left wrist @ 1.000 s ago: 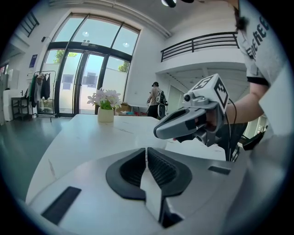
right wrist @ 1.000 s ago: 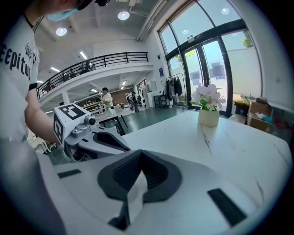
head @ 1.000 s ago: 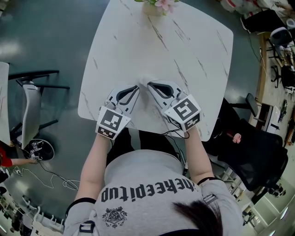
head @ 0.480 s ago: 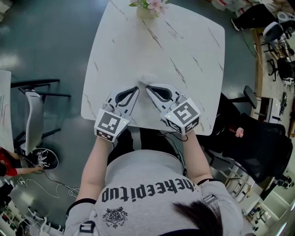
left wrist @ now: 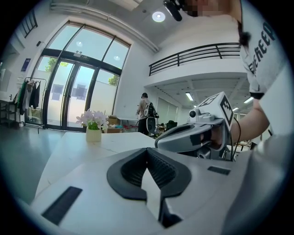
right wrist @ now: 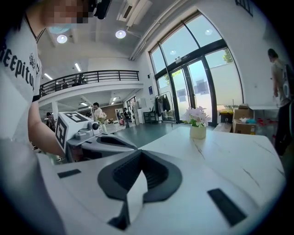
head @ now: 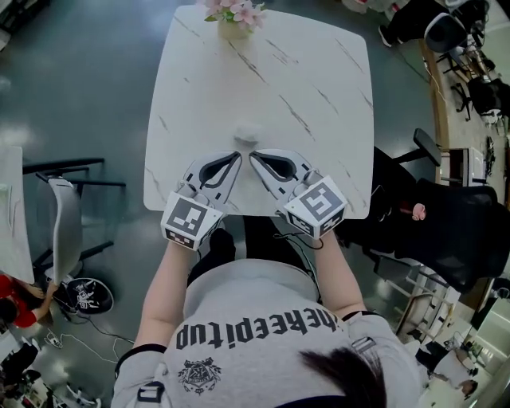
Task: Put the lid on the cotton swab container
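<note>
A small white round cotton swab container [head: 247, 131] stands on the white marble table [head: 319, 151], near the middle; I cannot tell its lid from its body. My left gripper [head: 238, 154] and right gripper [head: 253, 153] hover side by side just short of it, tips close together and apart from the container. Both are shut with nothing between the jaws. In the left gripper view the left gripper [left wrist: 147, 149] has its jaws met, with the right gripper's body [left wrist: 197, 135] beside it. The right gripper view shows the right gripper [right wrist: 141, 152] likewise. The jaws hide the container in both gripper views.
A vase of pink flowers [head: 233, 20] stands at the table's far edge, also seen as a vase [left wrist: 93, 131] and a vase [right wrist: 198, 128]. A black chair [head: 446, 231] is right of the table, a white chair [head: 64, 215] left. The near table edge lies under my hands.
Both grippers have risen and drawn back toward me, away from the container, which now stands free ahead of the tips. The left jaws have closed fully.
</note>
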Tool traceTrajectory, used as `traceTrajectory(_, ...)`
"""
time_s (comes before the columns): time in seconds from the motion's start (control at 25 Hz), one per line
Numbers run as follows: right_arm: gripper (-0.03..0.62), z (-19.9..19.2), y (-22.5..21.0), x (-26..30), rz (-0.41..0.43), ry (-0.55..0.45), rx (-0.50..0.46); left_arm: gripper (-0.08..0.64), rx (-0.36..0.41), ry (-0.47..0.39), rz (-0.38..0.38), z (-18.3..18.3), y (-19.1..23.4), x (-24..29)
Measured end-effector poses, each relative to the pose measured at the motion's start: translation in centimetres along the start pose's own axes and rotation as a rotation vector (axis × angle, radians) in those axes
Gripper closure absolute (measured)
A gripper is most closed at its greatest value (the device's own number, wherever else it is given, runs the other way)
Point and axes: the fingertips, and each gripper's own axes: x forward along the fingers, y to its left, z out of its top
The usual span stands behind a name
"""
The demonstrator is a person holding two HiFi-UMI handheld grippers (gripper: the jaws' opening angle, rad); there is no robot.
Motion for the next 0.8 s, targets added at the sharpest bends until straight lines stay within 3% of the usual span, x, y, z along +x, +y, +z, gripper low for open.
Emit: traceTrajectory(0.8, 0.583, 2.3, 4.6, -4.2, -0.115, -0.145, 0.008, 0.545, 0.051, -0.071, -0.109, 3.5, -4.5, -4.0)
